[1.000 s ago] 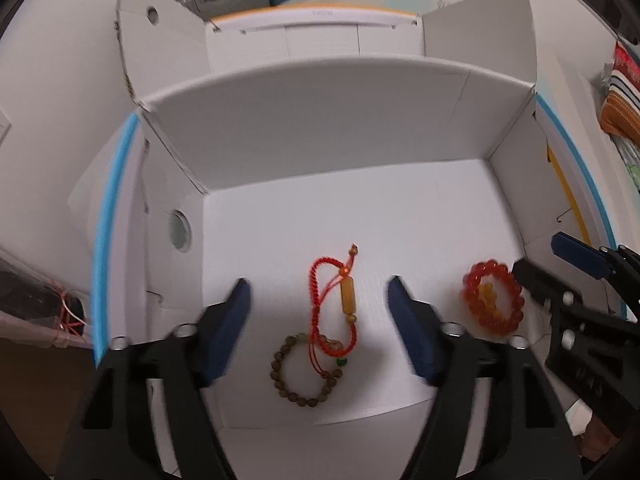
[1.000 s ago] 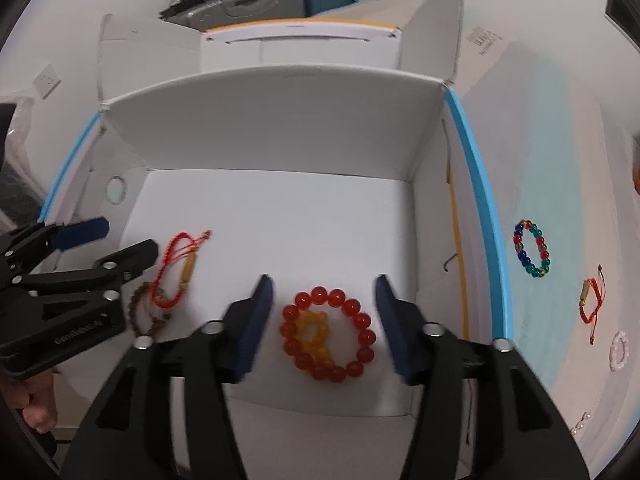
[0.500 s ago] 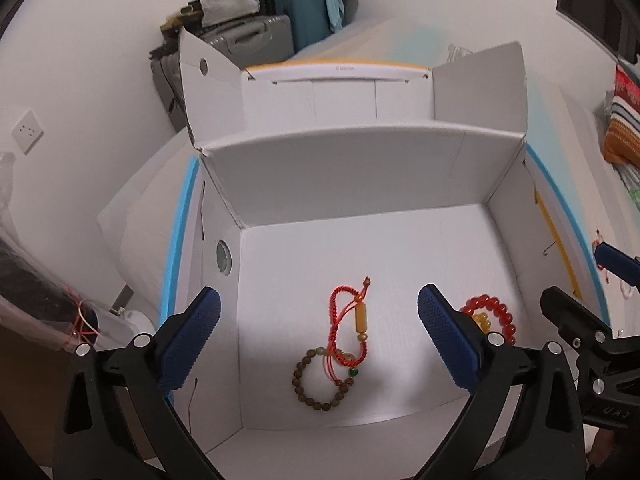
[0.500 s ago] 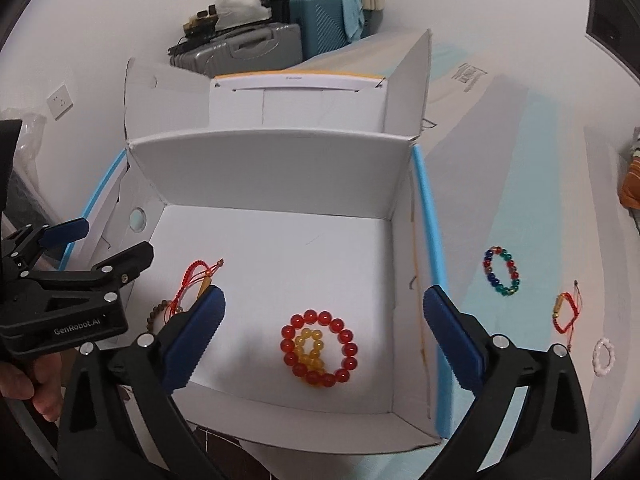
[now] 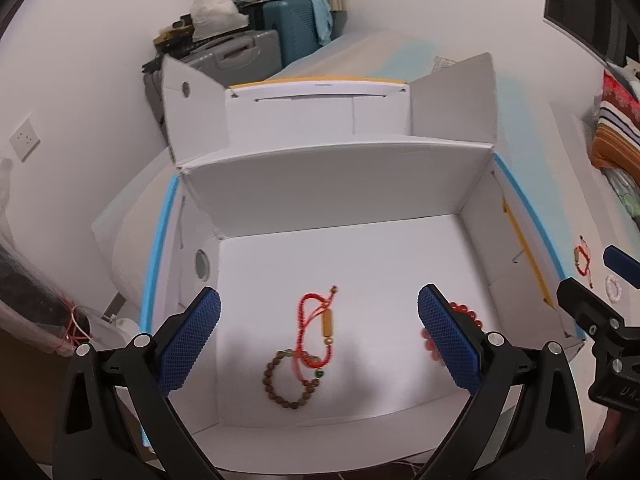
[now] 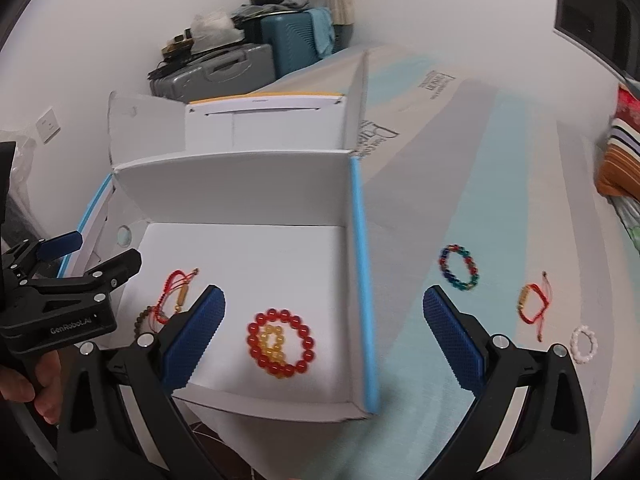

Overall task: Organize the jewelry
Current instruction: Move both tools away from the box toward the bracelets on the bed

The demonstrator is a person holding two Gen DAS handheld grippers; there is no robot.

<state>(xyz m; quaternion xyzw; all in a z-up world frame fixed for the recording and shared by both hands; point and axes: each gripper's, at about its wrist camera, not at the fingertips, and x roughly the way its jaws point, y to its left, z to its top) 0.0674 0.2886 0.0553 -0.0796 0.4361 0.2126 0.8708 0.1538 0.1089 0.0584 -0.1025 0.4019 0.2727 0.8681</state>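
Note:
A white open box (image 5: 340,184) (image 6: 240,184) holds a red cord bracelet (image 5: 316,320) (image 6: 176,292), a brown bead bracelet (image 5: 290,384) (image 6: 144,318) and a red bead bracelet with a yellow one inside it (image 6: 280,344) (image 5: 430,340). My left gripper (image 5: 318,340) is open and empty above the box floor. My right gripper (image 6: 322,338) is open and empty over the box's right wall. On the table right of the box lie a blue-green bead bracelet (image 6: 460,266), a red cord bracelet (image 6: 534,306) (image 5: 582,260) and a white bead bracelet (image 6: 584,344) (image 5: 612,288).
The box has blue-edged side walls (image 6: 364,280) and raised flaps. Suitcases (image 5: 256,44) stand against the far wall. A striped cloth (image 6: 620,160) lies at the far right. A wall socket (image 5: 24,138) is at the left.
Both grippers have opened wide and pulled back up from the box. The right gripper has swung right, bringing the bracelets on the table into view.

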